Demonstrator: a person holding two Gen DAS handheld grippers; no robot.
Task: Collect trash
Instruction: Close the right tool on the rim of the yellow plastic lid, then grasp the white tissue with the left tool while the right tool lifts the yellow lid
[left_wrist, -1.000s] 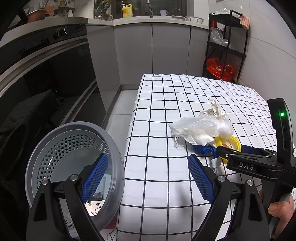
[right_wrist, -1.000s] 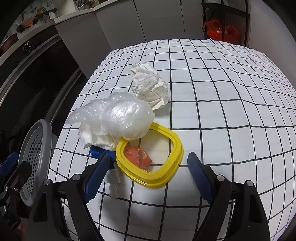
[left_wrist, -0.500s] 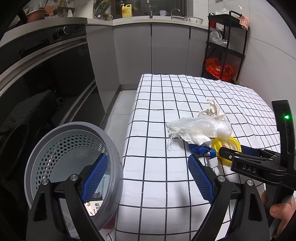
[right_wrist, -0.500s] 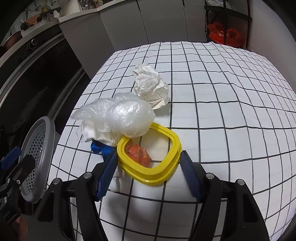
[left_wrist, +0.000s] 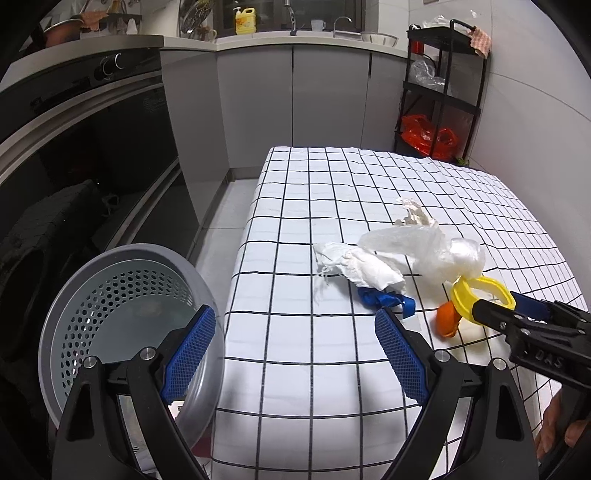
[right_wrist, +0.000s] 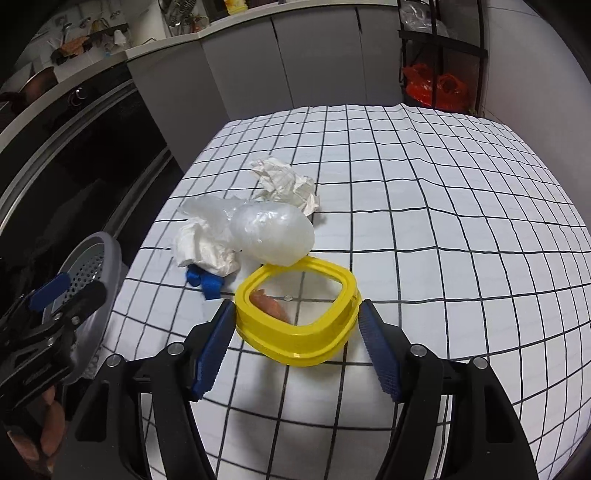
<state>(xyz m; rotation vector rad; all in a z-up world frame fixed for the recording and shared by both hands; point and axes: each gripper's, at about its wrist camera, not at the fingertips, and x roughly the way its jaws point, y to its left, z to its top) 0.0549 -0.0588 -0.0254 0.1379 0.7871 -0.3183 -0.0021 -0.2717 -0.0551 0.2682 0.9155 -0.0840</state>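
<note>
Partly hidden — orange scrap (right_wrist: 271, 304) behind yellow ring (right_wrist: 295, 345) in right tool (right_wrist: 297, 338).

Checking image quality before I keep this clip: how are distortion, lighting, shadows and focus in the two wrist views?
Left wrist view: strong fisheye vignette, black corners, cabinet edges bowed; soft shadow on the checked tablecloth between the left gripper fingers.
Right wrist view: grid lines bulge heavily; even light, no harsh glare; the yellow ring is sharp between the right gripper fingers, and the plastic bag shows mild sheen.
</note>
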